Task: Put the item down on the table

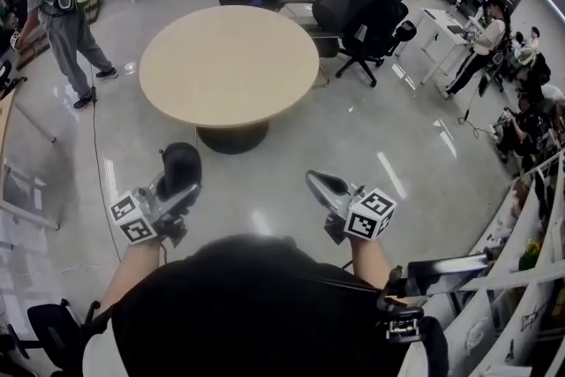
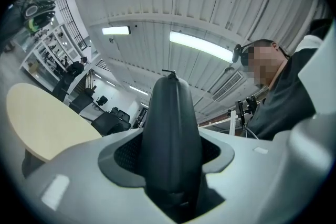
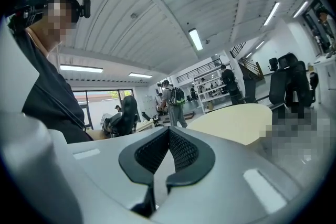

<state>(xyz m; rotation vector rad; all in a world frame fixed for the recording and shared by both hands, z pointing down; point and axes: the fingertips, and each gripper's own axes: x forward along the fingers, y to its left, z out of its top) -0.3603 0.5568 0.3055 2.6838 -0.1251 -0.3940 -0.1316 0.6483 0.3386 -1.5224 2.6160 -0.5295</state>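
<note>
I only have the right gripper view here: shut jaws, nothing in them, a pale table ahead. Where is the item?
Observer: The left gripper has it, a black rounded item clamped between its jaws.
Operator: Is it in place to set down yet?
Observer: No. In the head view it is short of the round table, with grey floor between them.

No readable text, labels or numbers
</note>
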